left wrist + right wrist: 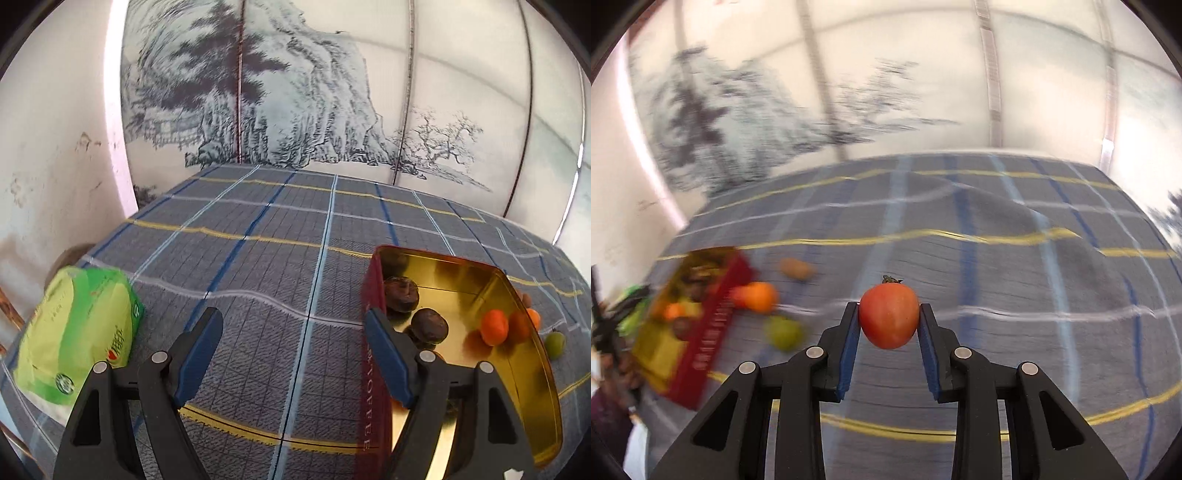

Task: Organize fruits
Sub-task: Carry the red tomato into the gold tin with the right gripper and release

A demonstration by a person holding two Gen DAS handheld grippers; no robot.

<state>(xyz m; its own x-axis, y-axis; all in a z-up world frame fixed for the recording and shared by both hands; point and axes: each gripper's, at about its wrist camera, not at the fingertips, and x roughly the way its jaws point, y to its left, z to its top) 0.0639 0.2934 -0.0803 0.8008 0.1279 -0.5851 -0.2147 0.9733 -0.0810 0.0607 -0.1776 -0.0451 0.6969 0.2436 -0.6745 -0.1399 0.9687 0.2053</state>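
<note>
My right gripper is shut on a red tomato with a green stem, held above the checked cloth. A red tin with a gold inside sits at the right of the left wrist view; it holds two dark brown fruits and an orange fruit. My left gripper is open and empty, its right finger against the tin's left wall. In the blurred right wrist view the tin is at the left, with an orange fruit, a green fruit and a brown fruit on the cloth beside it.
A green packet lies at the left on the blue-grey checked tablecloth. A green fruit and an orange one lie just outside the tin's right wall. A painted screen stands behind the table.
</note>
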